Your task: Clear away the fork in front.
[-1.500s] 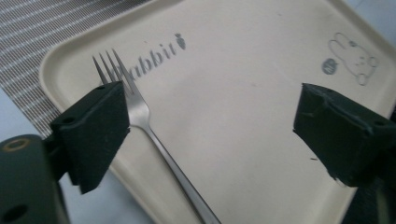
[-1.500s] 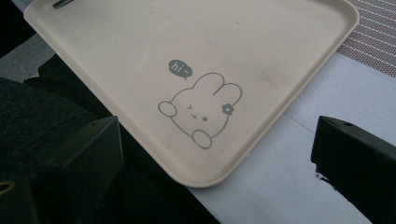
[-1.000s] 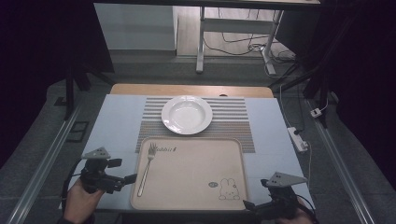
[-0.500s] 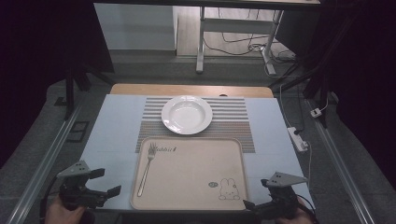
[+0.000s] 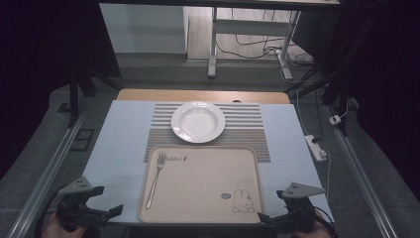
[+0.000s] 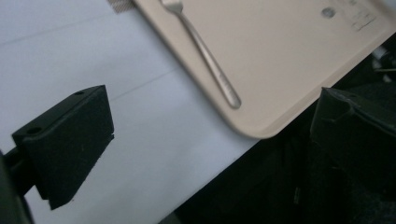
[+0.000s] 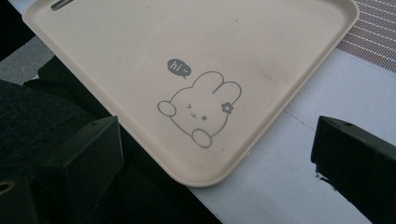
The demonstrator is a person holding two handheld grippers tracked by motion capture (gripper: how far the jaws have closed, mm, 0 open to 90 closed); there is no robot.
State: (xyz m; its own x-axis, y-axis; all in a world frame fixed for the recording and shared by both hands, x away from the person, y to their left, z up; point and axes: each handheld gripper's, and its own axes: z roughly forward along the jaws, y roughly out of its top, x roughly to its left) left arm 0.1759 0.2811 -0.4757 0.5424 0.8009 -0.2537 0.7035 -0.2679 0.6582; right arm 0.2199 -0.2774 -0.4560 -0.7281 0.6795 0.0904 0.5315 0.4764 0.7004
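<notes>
At the near edge of the surface (image 5: pixel 119 148), a pale blue sheet covering all but a wooden strip at the 12 o'clock side, two hand-held tools sit low. The left tool (image 5: pixel 115 210) is at about 7 o'clock, just off the near left corner of the beige tray (image 5: pixel 208 193), with its jaws spread wide and nothing between them. In the left gripper view the same tool (image 6: pixel 210 140) looks across the blue sheet at the tray corner (image 6: pixel 275 126), where the handle end of the fork (image 6: pixel 205 56) lies on the tray floor. The right tool (image 5: pixel 264 217) is at about 5 o'clock, beside the near right corner of the tray, likewise released and empty; the right gripper view shows this tool (image 7: pixel 215 154) over the tray corner (image 7: pixel 205 179), close to the printed rabbit (image 7: pixel 201 109).

The fork (image 5: pixel 154 179) lies along the tray's left side, tines towards 12 o'clock. Beyond the tray, a white plate (image 5: pixel 198 121) rests on a striped mat (image 5: pixel 247 134).

Around the surface the room is dark. Metal rails (image 5: pixel 44 173) run along both sides. A white power strip (image 5: pixel 317 148) lies on the grey floor at 3 o'clock, and cables (image 5: pixel 257 47) trail on the lit floor past a metal frame leg (image 5: pixel 213 44) at 12 o'clock.
</notes>
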